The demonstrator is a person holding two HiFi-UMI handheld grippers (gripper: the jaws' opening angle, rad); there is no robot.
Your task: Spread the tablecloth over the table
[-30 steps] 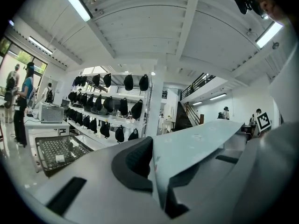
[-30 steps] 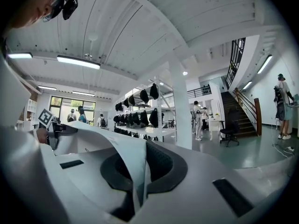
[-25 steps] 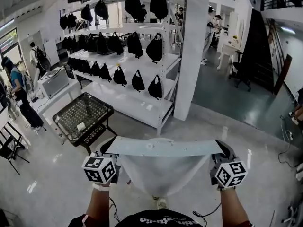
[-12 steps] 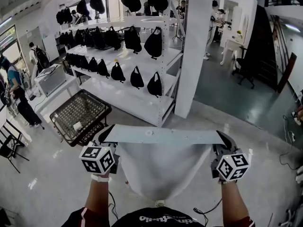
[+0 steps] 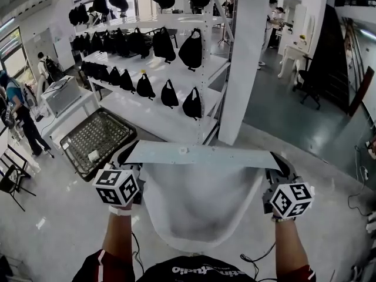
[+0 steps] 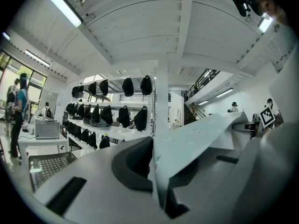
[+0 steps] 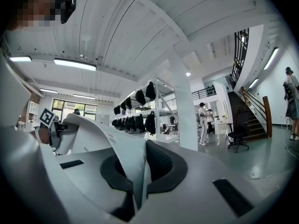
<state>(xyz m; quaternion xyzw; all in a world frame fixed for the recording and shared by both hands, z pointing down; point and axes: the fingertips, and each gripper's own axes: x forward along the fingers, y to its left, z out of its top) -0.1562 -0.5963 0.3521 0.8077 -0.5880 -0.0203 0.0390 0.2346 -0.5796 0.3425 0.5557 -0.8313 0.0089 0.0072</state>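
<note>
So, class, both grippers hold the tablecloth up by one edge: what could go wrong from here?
The left gripper and right gripper each pinch only a corner, so the tablecloth could slip free. Its hanging middle sags low in front of the person and might snag on the black mesh table nearby.

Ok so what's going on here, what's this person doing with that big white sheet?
A person is holding a pale tablecloth up in the air by its top edge. One corner is clamped in the left gripper and the other in the right gripper. The edge is pulled taut and level between them, and the rest sags toward the person's body. It is not on any table yet. Ahead stand white shelves of black bags, with a dark mesh-topped table off to the left.
</note>
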